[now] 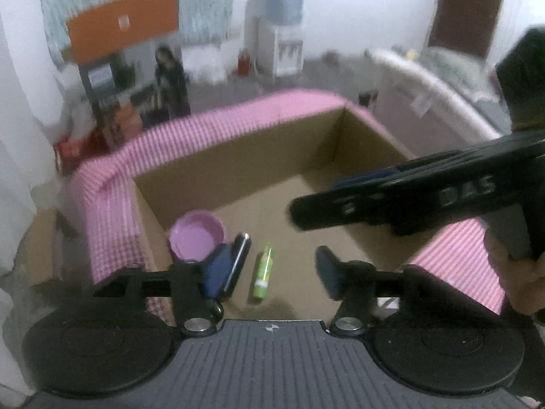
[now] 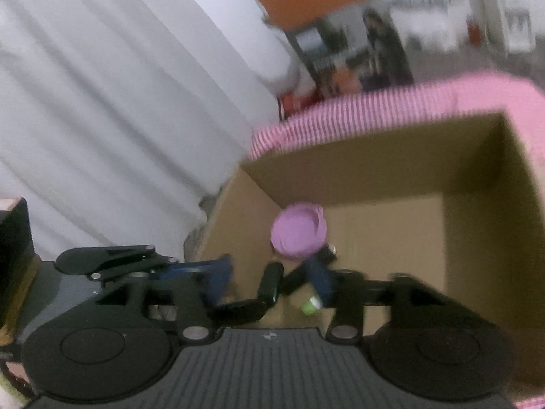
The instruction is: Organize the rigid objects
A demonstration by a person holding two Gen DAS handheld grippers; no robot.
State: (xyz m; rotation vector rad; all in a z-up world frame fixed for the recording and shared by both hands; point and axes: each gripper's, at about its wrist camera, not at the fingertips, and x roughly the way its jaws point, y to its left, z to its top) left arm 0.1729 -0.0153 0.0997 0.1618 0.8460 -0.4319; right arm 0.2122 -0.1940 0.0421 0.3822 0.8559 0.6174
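An open cardboard box [image 1: 245, 160] with pink checked cloth over its rim [image 2: 374, 109] lies under both grippers. On its floor are a pink bowl [image 1: 196, 235] [image 2: 298, 231], a slim black object [image 1: 240, 259] and a green tube [image 1: 264, 271] [image 2: 311, 305]. My left gripper [image 1: 272, 272] hangs above the box's near left part, open, with the black object and the tube below the gap. My right gripper [image 2: 270, 283] is open too; blurred black pieces [image 2: 270, 281] show in its gap and no pad presses on them. It reaches in from the right [image 1: 306, 209].
A hand [image 1: 511, 279] holds the right gripper's handle. White draped cloth [image 2: 119, 102] hangs left of the box. Beyond the box are a person [image 1: 170, 78], an orange-topped stand [image 1: 122, 30], a water dispenser [image 1: 282, 34] and a white table [image 1: 425, 95].
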